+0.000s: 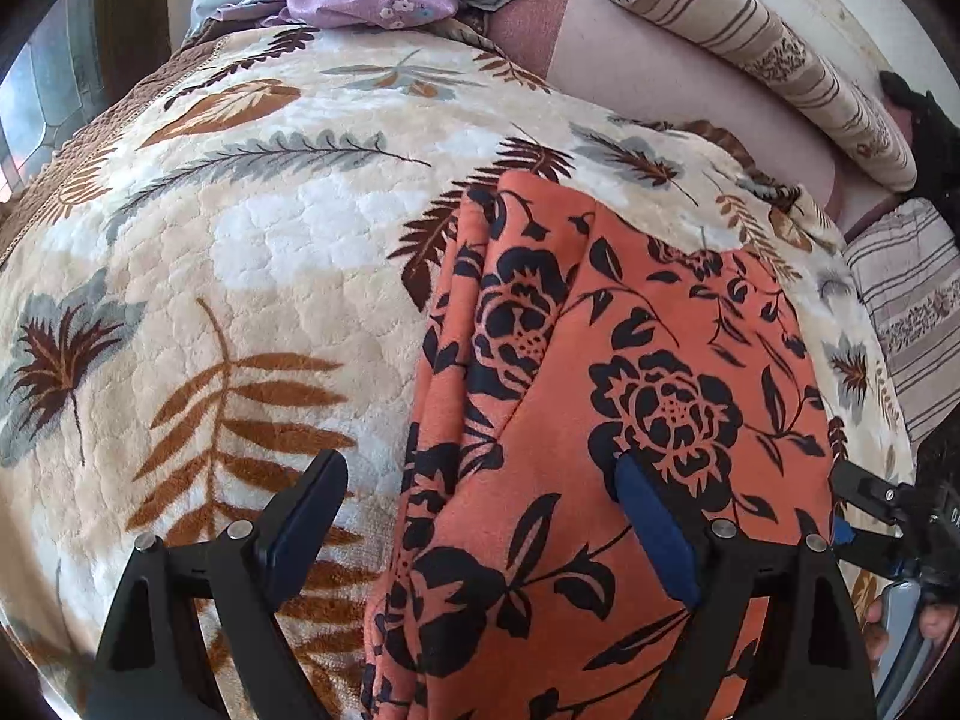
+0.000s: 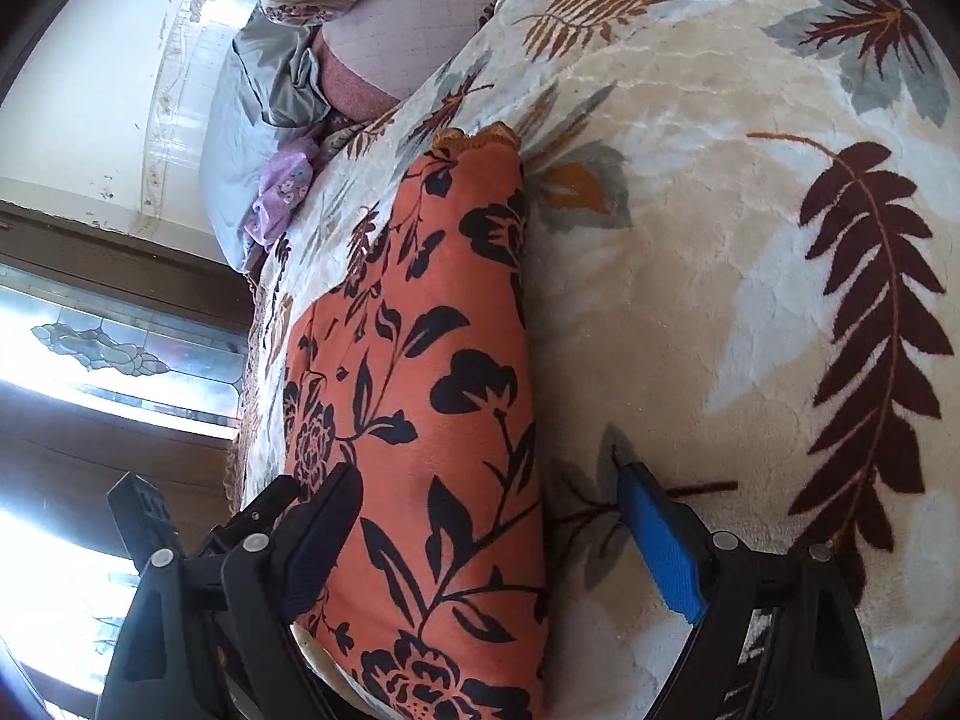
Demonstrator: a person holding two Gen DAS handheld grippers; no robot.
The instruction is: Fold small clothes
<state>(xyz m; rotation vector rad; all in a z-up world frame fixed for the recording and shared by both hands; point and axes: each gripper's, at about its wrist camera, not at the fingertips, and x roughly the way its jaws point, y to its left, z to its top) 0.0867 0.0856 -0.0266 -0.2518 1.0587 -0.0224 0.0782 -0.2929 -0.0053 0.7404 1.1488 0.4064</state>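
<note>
Left wrist view: cream blanket (image 1: 252, 276) with brown and grey leaf print covers the bed, left side of frame bare of clothes. Left gripper (image 1: 483, 495) jaws spread wide, nothing held; left finger over the blanket, right finger over the orange floral garment (image 1: 600, 396). Garment lies folded into a long strip on the blanket, right of centre, running away from the camera, layered folds along its left edge. Far back, a purple flowered cloth (image 1: 372, 0) on grey bedding, a striped bolster (image 1: 750, 42) at upper right. Right gripper (image 1: 870, 498) shows at the right edge beside the garment.

Right wrist view: window (image 2: 108, 354) at left. Right gripper (image 2: 489, 501) wide open, holding nothing; its left finger against the garment's (image 2: 420, 372) left edge, blue-padded right finger over the blanket (image 2: 720, 240), apart from the cloth. Garment lies flat between the fingers.
</note>
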